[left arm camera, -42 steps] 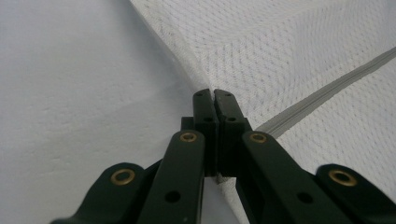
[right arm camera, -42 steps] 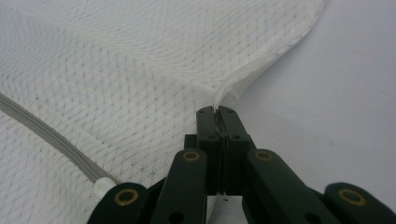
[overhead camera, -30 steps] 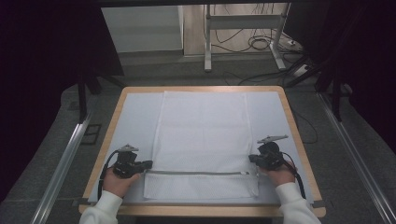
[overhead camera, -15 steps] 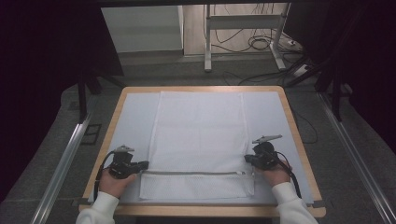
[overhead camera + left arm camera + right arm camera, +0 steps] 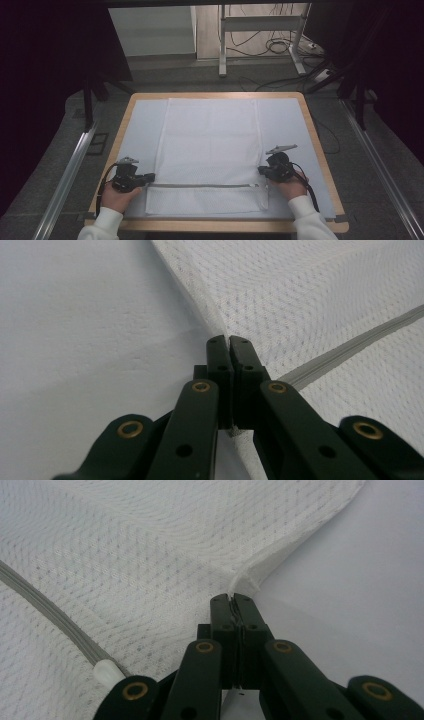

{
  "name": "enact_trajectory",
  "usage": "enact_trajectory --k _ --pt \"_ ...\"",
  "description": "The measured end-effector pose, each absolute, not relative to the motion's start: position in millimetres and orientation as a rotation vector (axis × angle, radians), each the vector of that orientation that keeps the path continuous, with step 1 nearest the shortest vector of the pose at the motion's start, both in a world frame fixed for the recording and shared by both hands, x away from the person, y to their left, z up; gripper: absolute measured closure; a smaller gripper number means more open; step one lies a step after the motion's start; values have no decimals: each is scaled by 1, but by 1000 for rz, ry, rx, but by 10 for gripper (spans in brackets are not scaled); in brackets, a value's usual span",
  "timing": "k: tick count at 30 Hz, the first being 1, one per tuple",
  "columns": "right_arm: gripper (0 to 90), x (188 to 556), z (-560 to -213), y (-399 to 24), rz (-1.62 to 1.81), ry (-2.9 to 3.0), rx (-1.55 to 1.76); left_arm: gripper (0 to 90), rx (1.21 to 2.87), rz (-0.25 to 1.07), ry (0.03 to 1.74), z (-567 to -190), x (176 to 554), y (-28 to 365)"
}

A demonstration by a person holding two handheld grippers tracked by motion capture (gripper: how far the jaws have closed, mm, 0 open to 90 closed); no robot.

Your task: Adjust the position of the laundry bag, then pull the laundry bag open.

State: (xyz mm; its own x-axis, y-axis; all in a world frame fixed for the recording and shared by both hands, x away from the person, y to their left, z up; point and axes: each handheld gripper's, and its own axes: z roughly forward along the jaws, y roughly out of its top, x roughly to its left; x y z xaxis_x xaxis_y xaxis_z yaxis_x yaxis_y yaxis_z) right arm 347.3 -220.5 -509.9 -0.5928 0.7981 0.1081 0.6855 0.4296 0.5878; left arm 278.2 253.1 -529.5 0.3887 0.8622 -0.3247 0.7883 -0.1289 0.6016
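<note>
Grey carpeted floor [image 5: 380, 165] surrounds a wooden-edged surface [image 5: 315, 130] covered by a pale sheet, seen from above. Behind it stand the metal legs of a frame [image 5: 222, 45] with loose cables [image 5: 280, 47] on the floor, and dark curtains hang at both sides.

On the surface lies a white mesh bag [image 5: 210, 150], spread flat as a long rectangle that runs from the far edge toward the person. A grey zipper [image 5: 200, 185] crosses the bag from side to side near its close end.

Two white-sleeved forearms come in from the bottom of the high view. The left gripper [image 5: 150, 177] sits at the bag's left edge, level with the zipper. The right gripper [image 5: 261, 171] sits at the bag's right edge, just beyond the zipper's end.

In the left gripper view, the black jaws are pressed together on the mesh at the left gripper [image 5: 229, 342], pinching the bag's edge so that the fabric [image 5: 310, 295] rises into a soft ridge leading away from the tips. The zipper [image 5: 360, 337] runs off to the right.

In the right gripper view, the jaws of the right gripper [image 5: 231, 599] are likewise pressed together on a small fold of the bag's hemmed edge [image 5: 247, 577]. The mesh [image 5: 150, 555] ripples gently away from the pinch. The zipper [image 5: 45, 607] ends at a white stop [image 5: 107, 672] just to the left of the jaws.
</note>
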Motion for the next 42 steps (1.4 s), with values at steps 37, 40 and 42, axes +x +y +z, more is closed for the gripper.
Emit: enact_trajectory --k 37,40,42 --pt "290 324 -491 -260 1160 2236 1232 301 1922 337 1193 -470 277 195" --pt "290 324 -490 -261 1159 2233 1244 320 1922 331 1199 -468 279 192" --pt "293 323 -491 -261 1155 2226 1247 317 1918 323 1198 -467 280 188"
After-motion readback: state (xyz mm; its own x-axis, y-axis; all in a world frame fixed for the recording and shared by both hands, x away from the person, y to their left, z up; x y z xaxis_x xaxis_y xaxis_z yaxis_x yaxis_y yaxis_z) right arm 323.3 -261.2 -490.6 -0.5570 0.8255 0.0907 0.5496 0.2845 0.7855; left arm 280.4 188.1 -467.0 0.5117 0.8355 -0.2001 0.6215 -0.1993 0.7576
